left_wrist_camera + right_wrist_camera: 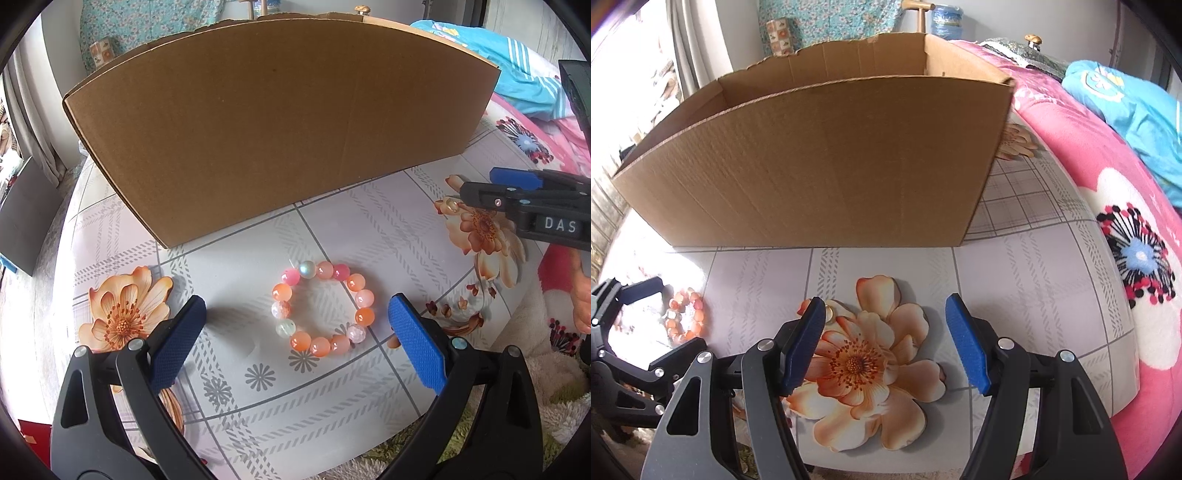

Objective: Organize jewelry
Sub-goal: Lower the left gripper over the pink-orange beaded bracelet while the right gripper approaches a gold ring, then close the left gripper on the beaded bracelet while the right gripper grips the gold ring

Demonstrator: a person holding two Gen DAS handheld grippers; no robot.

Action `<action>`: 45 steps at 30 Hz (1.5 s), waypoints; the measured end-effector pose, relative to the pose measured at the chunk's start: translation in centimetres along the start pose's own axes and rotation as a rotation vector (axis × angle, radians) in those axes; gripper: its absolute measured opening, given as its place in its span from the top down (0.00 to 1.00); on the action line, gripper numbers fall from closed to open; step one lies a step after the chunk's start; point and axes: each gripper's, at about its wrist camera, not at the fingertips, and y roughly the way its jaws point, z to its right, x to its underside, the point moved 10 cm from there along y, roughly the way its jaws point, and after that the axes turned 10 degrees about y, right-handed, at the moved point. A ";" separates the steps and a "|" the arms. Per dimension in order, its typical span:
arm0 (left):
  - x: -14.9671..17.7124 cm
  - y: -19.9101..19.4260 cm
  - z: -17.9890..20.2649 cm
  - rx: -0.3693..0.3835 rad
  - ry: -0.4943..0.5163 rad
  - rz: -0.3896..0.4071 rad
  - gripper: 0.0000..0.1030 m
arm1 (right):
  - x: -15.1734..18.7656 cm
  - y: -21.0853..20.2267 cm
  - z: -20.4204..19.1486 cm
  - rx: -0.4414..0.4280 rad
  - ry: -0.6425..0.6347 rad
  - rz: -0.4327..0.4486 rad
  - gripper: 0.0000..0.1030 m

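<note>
Left wrist view: the beaded bracelet (322,308) lies flat as a round ring between the left gripper's (295,338) wide-open, empty jaws, cardboard box (273,122) beyond, the right gripper (886,339) likewise open and empty.

Home bedroom — pink floral blanket (1108,206), curtain (690,40), flowered tablecloth (1034,266)

A bracelet (322,309) of orange, pink and milky white beads is lying on the desk (369,229), whose grey-lilac plaid cloth is showing peach flowers. The box (273,122) is looking plain brown, the blanket (1108,206) is glowing pink, and blue pads are lining the black claws.
</note>
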 end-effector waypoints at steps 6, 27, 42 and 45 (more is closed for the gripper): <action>-0.1 0.0 0.1 -0.001 0.002 0.004 0.07 | 0.1 0.1 1.1 -0.003 0.033 0.002 0.36; -1.2 -3.6 2.0 0.125 0.055 0.120 0.41 | -0.4 0.9 2.7 -0.161 0.132 -0.022 0.07; -0.7 -1.1 3.7 0.113 0.105 0.022 0.66 | 0.6 0.8 2.4 -0.138 0.077 -0.013 0.06; -0.9 -1.0 3.6 0.107 0.092 0.022 0.68 | 0.8 0.6 2.4 -0.128 0.092 -0.040 0.06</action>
